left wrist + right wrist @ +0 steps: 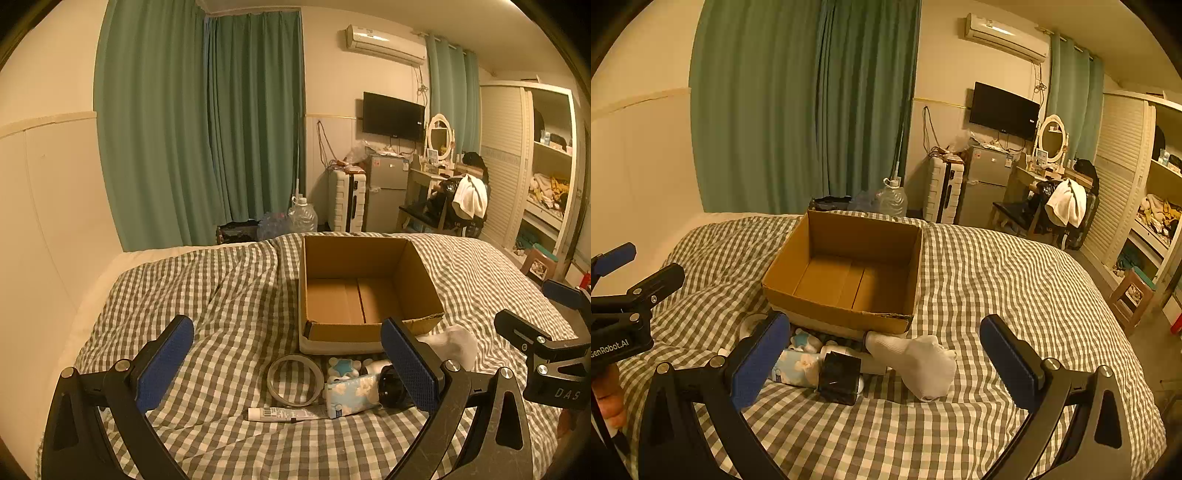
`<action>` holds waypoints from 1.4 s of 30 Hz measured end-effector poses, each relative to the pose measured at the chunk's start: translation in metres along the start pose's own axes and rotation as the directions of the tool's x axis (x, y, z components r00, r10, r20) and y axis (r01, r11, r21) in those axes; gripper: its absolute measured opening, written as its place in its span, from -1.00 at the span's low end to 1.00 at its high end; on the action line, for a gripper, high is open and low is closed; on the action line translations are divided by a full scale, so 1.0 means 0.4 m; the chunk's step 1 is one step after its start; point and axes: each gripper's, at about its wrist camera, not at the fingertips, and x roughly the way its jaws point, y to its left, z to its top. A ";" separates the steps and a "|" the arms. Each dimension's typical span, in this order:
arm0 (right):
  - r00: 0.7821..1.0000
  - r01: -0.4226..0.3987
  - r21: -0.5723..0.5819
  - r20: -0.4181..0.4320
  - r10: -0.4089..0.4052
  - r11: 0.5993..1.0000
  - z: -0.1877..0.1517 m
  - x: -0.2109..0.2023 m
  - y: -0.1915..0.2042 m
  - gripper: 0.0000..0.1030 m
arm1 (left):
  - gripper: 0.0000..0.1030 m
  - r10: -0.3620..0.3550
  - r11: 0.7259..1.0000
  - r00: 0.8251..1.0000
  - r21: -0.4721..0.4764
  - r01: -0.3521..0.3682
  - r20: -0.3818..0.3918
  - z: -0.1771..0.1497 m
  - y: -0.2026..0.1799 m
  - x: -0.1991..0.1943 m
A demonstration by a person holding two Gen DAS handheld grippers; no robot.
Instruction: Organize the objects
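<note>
An empty open cardboard box (417,291) (783,291) sits on the checked bed. Small objects lie in front of it: a tape roll (294,380), a white tube (284,414), a floral tissue pack (351,394) (798,367), a blue star toy (341,367), a black jar (391,386) (840,376) and a white sock (456,345) (923,363). My left gripper (291,363) is open above the tape roll and the pack. My right gripper (886,358) is open above the sock and the jar. Both are empty.
The checked duvet (997,280) covers the bed. A white wall is on the left. Beyond the bed's far edge stand water bottles (303,216), a suitcase (347,201), a fridge (388,192), a dresser with a chair, and a wardrobe (546,166) on the right.
</note>
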 end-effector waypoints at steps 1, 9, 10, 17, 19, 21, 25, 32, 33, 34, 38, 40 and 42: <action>1.000 -0.001 -0.002 0.001 0.001 1.000 0.000 0.000 0.001 0.99 | 1.00 -0.001 1.000 1.000 0.000 0.001 0.000 -0.001 -0.002 0.000; 1.000 0.013 -0.001 -0.002 -0.013 1.000 0.002 -0.001 -0.001 0.99 | 1.00 -0.002 1.000 1.000 -0.003 0.002 -0.009 -0.004 -0.002 0.003; 1.000 0.014 0.000 -0.002 -0.014 1.000 0.003 -0.001 -0.003 0.99 | 1.00 0.000 1.000 1.000 -0.002 0.000 -0.008 -0.004 -0.003 0.003; 1.000 0.016 -0.004 0.004 -0.016 1.000 0.012 -0.005 -0.004 0.99 | 1.00 -0.008 1.000 1.000 0.002 0.008 -0.007 0.001 -0.005 0.001; 1.000 0.018 -0.007 0.004 -0.018 1.000 0.012 -0.005 -0.006 0.99 | 1.00 -0.007 1.000 1.000 0.004 0.007 -0.007 0.003 -0.005 0.002; 1.000 0.020 -0.007 0.004 -0.020 1.000 0.013 -0.005 -0.008 0.99 | 1.00 -0.006 1.000 1.000 0.007 0.006 -0.006 0.004 -0.009 0.002; 1.000 0.019 -0.008 -0.003 -0.020 1.000 0.013 -0.003 -0.011 0.99 | 1.00 -0.005 1.000 1.000 0.012 0.005 -0.004 0.006 -0.010 0.003; 1.000 0.017 -0.010 -0.009 -0.018 1.000 0.011 -0.001 -0.011 0.99 | 1.00 -0.013 1.000 1.000 0.010 0.013 -0.009 0.005 -0.007 0.008; 1.000 0.016 -0.010 -0.012 -0.016 1.000 0.011 0.000 -0.010 0.99 | 1.00 -0.012 1.000 1.000 0.010 0.012 -0.009 0.004 -0.007 0.009; 1.000 0.014 -0.009 -0.015 -0.014 1.000 0.011 0.000 -0.010 0.99 | 1.00 -0.013 1.000 1.000 0.009 0.013 -0.010 0.004 -0.006 0.009; 1.000 0.021 -0.014 -0.019 -0.022 1.000 0.012 0.001 -0.012 0.99 | 1.00 -0.015 1.000 1.000 0.010 0.015 -0.019 -0.001 -0.010 0.013; 0.999 0.027 -0.018 -0.019 -0.028 0.999 0.012 0.001 -0.012 0.99 | 1.00 -0.011 1.000 1.000 0.015 0.011 -0.021 -0.004 -0.013 0.015; 0.999 0.032 -0.017 -0.020 -0.032 0.999 0.011 0.001 -0.015 0.99 | 1.00 -0.013 1.000 1.000 0.016 0.013 -0.024 -0.007 -0.015 0.017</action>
